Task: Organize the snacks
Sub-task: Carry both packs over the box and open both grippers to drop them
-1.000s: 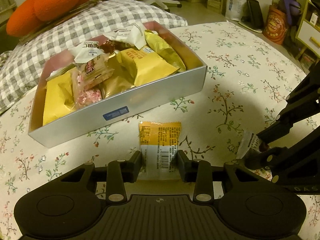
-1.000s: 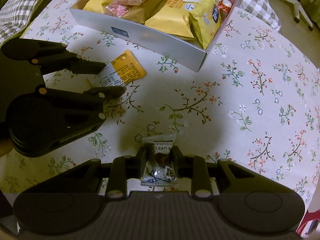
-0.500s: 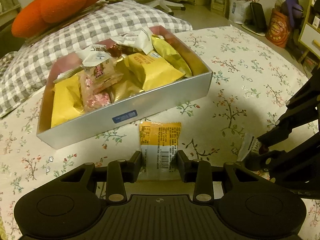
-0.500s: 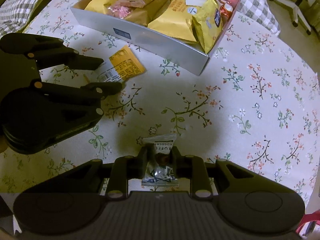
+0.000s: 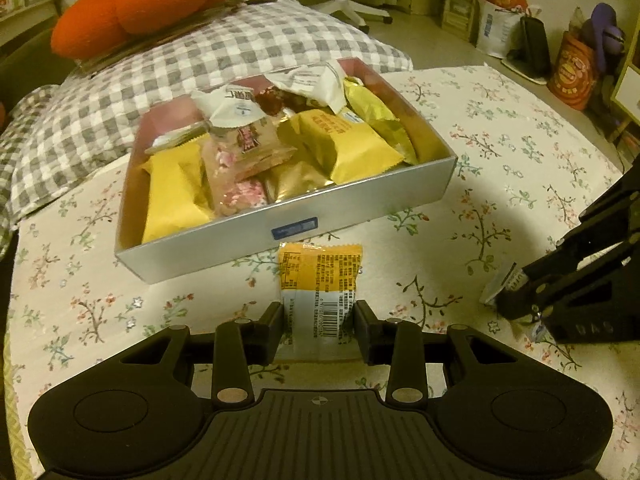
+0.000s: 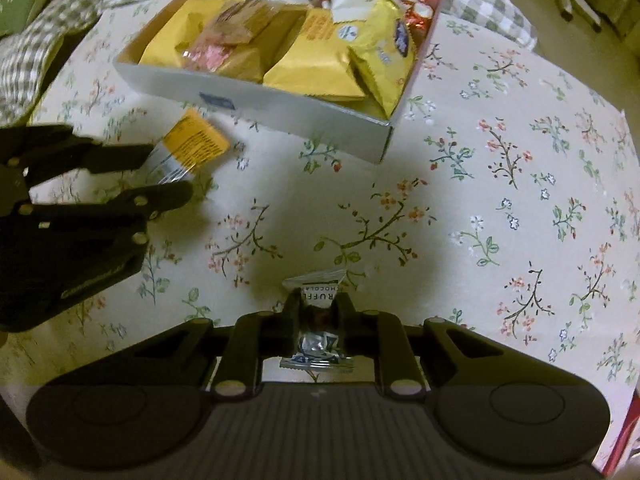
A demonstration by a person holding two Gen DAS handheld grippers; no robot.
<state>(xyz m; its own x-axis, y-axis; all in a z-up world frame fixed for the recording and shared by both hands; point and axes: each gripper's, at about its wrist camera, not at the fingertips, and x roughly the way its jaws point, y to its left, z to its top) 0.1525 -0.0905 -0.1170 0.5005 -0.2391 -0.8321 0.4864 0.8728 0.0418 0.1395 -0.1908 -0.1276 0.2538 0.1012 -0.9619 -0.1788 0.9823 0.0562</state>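
Left gripper [image 5: 319, 322] clamps the white end of an orange-and-white snack packet [image 5: 320, 280], carried just in front of the silver snack box [image 5: 288, 236]. Right gripper [image 6: 317, 312] has just been closing and now pinches a small chocolate truffle packet [image 6: 316, 300] above the floral tablecloth [image 6: 500, 200].

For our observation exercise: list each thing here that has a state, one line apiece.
Left gripper: shut on the yellow snack packet.
Right gripper: jaws just closing, shut on the truffle chocolate.
Snack box: lidless, full of packets.
Yellow snack packet: sealed, gripped.
Truffle chocolate: wrapped, gripped.
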